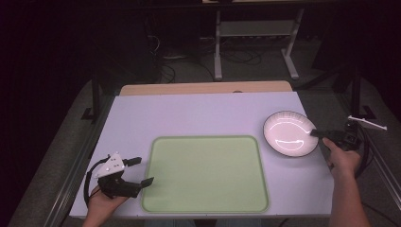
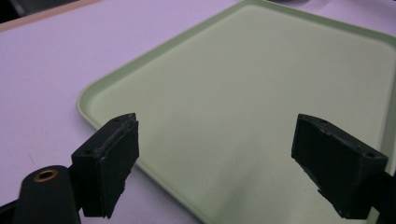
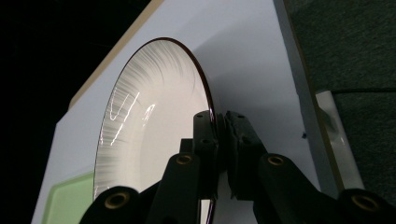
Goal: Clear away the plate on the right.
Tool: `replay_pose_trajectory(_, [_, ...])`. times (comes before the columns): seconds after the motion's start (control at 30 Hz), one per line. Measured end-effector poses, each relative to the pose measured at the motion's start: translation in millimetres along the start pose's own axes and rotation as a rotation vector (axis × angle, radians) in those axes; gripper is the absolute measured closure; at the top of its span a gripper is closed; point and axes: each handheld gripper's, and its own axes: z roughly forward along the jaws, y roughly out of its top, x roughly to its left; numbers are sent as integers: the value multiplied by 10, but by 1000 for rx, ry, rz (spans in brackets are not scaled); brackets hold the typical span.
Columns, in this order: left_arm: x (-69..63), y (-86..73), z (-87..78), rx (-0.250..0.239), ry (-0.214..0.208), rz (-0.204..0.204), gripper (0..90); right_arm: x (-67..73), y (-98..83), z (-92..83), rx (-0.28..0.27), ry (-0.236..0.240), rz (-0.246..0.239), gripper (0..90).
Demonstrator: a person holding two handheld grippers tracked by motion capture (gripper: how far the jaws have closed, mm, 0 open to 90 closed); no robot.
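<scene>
A white plate [image 1: 289, 133] with a thin dark rim rests at the right side of the table. My right gripper [image 1: 316, 133] is shut on its right rim. In the right gripper view the plate [image 3: 149, 126] stands on edge across the frame, and the two black jaws pinch its rim at my right gripper [image 3: 219, 133]. A pale green tray [image 1: 205, 173] lies at the middle front of the table. My left gripper [image 1: 141, 171] stands open at the tray's left edge, nothing between its jaws. In the left gripper view my left gripper [image 2: 215, 144] hovers over the tray's [image 2: 261, 84] near corner.
The table top [image 1: 189, 113] is pale lavender with a wooden strip [image 1: 203, 88] along its far edge. Metal rails [image 1: 80, 156] run along both sides. A white frame leg [image 1: 217, 47] and cables lie on the dark floor behind.
</scene>
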Motion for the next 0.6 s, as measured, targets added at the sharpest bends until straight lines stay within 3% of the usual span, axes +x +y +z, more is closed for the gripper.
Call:
replay_pose_trajectory(0.27, [-7,2,0,-3,0,-2,148,-6,-62,-207,9,40,-21,827])
replay_pose_trajectory(0.6, [-1,2,1,-10,1,-6,148,71,-129,-319,34,65,-60,825])
